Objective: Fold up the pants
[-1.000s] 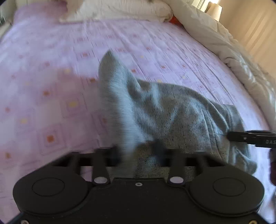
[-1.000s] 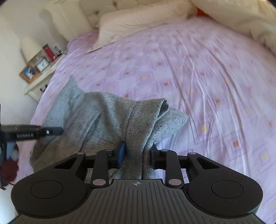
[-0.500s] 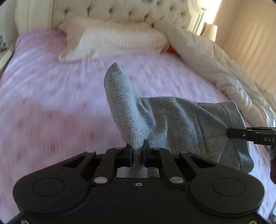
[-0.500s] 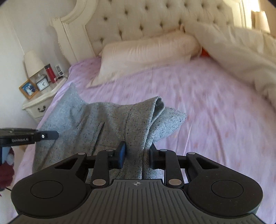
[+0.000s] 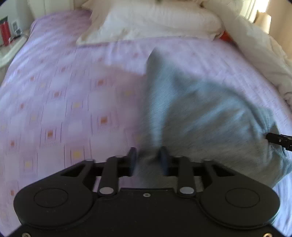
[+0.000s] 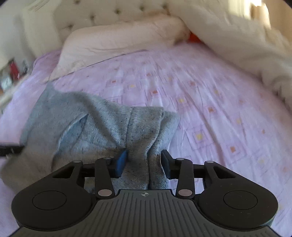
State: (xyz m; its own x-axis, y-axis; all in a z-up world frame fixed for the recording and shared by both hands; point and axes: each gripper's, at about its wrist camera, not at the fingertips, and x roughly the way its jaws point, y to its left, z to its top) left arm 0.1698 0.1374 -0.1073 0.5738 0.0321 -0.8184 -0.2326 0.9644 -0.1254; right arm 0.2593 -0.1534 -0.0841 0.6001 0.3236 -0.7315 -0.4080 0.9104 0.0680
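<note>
Both tongs have just been opening: grey pants on the bed are seen between the released left tongs and right tongs.

Wrist views downward (shared pants)

A lilac bedsheet with small orange and yellow squares covers the bed. Far off lie a cream pillow and tufted headboard; a rumpled white duvet (sunlit) fills the right.
</note>
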